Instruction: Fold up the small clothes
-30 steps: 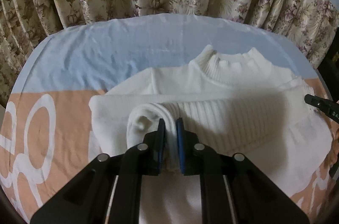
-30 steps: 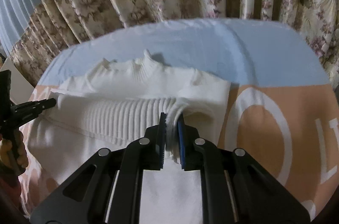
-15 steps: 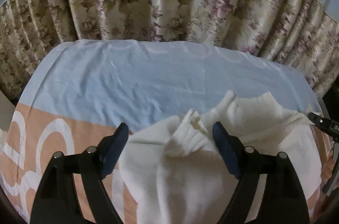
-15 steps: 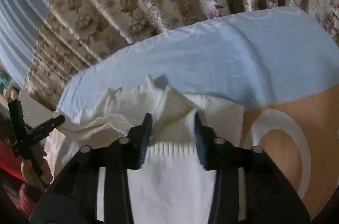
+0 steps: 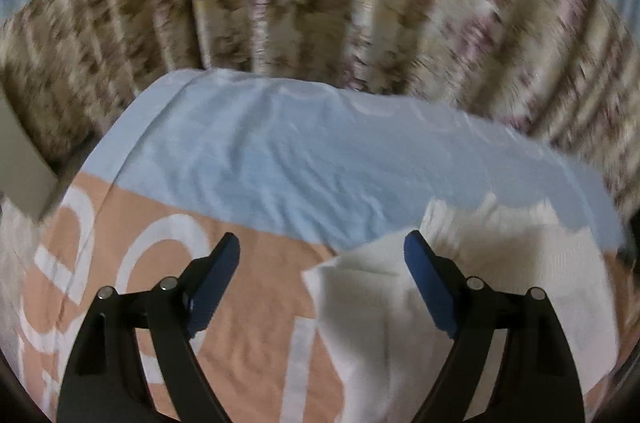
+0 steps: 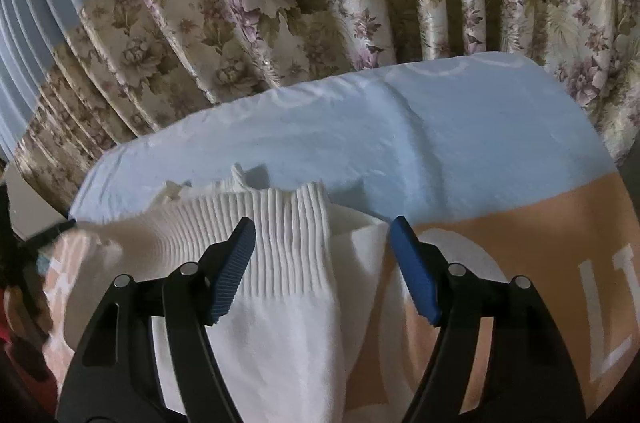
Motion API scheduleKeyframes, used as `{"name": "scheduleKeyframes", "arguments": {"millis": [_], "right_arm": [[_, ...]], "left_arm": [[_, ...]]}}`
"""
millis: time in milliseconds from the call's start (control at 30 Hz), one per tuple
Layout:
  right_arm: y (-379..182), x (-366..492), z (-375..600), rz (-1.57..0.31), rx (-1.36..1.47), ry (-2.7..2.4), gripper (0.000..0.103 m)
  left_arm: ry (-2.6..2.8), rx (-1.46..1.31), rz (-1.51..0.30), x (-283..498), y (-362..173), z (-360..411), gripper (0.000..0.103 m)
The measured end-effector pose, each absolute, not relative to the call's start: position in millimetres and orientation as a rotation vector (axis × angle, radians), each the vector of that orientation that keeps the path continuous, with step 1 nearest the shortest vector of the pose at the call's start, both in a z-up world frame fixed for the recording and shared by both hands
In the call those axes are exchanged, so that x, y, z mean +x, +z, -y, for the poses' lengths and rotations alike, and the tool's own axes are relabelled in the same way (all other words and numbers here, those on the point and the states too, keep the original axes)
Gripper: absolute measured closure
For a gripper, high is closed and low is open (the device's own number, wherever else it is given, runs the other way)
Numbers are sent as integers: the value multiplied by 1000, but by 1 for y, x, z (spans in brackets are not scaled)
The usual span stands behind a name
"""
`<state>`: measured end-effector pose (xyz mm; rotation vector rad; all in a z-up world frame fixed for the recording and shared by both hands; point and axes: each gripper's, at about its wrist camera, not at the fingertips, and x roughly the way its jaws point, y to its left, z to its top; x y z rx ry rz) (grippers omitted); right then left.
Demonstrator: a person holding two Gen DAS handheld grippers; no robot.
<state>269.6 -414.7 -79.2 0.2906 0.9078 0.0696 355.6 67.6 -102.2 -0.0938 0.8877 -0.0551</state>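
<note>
Lying folded on the blue-and-peach sheet [image 6: 460,143] before 1 floral curtain [image 6: 320,3], 1 white sweater [image 6: 280,323] is free of 2 grippers, left gripper [image 5: 322,247] and right gripper [image 6: 322,229], jaws just opened, empty.

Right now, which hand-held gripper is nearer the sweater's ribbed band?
Right. The right hand-held gripper stands open directly over the ribbed band; the left hand-held gripper is open off the sweater's side, over the sheet.

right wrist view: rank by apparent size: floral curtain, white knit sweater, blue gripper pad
1. Floral pleated curtain
2. White ribbed knit sweater, though it lies nearer the camera
3. Blue ribbed pad on the right gripper, smallest despite being closest
</note>
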Motion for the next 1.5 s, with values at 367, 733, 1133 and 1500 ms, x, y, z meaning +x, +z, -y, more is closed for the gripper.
{"name": "scheduleKeyframes", "arguments": {"millis": [367,733,1133,1500], "right_arm": [[-98,228,387,-986,153,56,32],[-98,201,383,-946,179,71,94],[-75,170,393,-845,215,52,48],[-84,148,313,-883,145,184,22]], "left_arm": [[-95,117,-934,280,-130,-21,18],[-17,224,-930,245,-156,-29,19],[-15,119,-919,237,-118,-24,5],[-136,231,-963,220,-135,64,2]]}}
